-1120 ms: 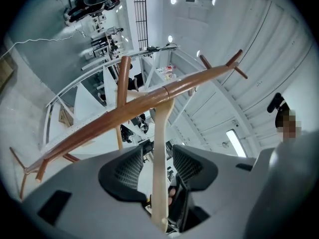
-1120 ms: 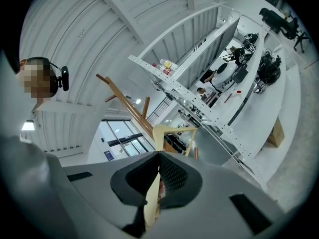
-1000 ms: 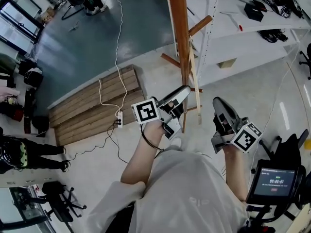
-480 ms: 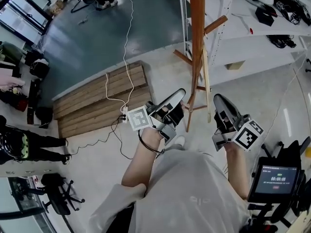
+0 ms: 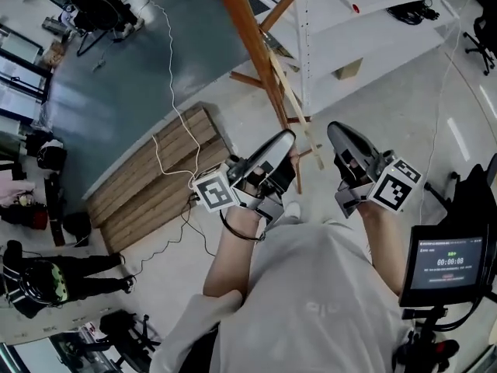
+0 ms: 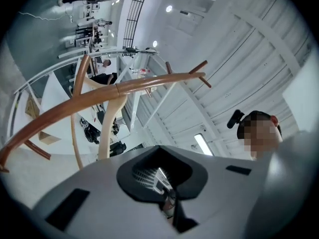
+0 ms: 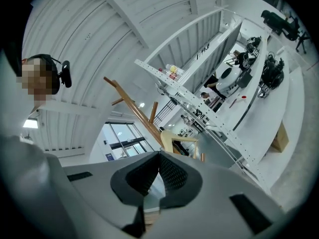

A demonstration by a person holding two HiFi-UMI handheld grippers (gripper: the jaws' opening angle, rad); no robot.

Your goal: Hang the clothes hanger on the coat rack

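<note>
Left hand-held gripper (image 5: pixel 284 138) closed; clothes hanger (image 5: pixel 293 103) slants along coat rack (image 5: pixel 248 37).

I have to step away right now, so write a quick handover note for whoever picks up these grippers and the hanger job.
Left claw: shut, empty.
Right claw: shut, empty.
Both point toward the coat rack.
The pale clothes hanger sits against the rack's pole, held by neither claw; whether it hangs from a peg can't be told.
To do: check it, hang it if needed.
</note>
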